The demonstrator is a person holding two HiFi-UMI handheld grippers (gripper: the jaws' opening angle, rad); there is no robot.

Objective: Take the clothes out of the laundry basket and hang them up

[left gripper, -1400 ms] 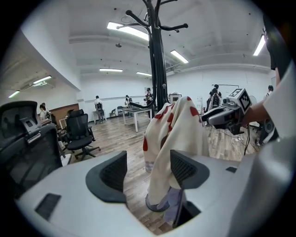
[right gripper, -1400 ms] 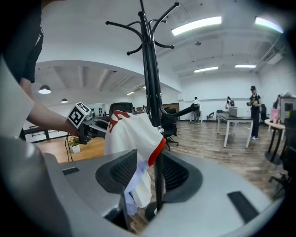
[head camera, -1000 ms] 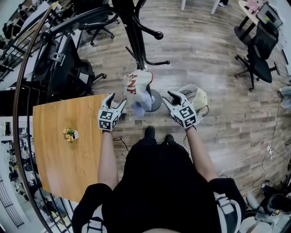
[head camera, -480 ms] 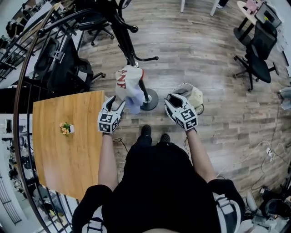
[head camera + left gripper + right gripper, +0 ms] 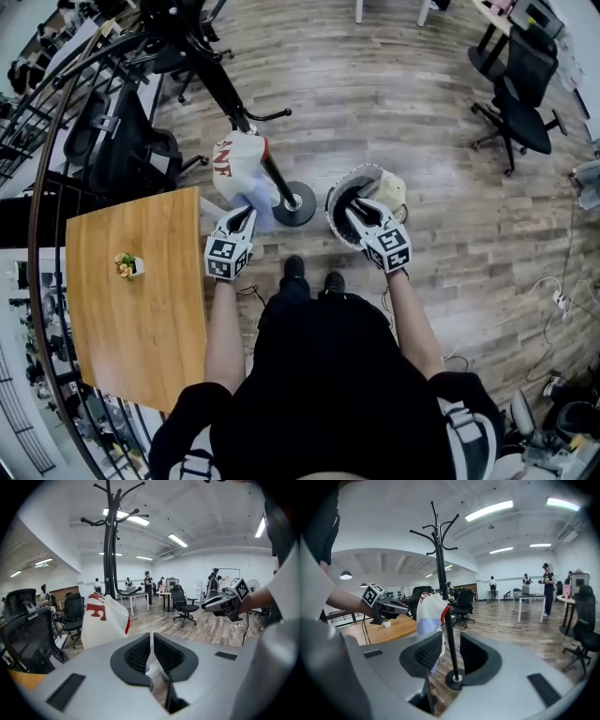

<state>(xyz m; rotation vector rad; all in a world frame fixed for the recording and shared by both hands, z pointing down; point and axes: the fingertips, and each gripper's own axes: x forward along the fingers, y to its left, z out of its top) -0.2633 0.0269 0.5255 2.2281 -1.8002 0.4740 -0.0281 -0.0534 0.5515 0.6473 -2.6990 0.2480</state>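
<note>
Over the laundry basket [image 5: 333, 192], your right gripper [image 5: 359, 212] hangs with its fingers [image 5: 427, 652] about half apart, having just been closing, and nothing is between them. Your left gripper [image 5: 242, 217] has its fingers [image 5: 137, 654] pressed together on nothing, just beside the white, red-lettered garment [image 5: 234, 161] already draped on the coat stand [image 5: 292, 201]. Pale cloth [image 5: 390, 187] bunches at the basket's far right edge, and it will likely be light, limp and easy to snag, so pinch a fold near a collar or shoulder seam and lift it clear of the rim.
</note>
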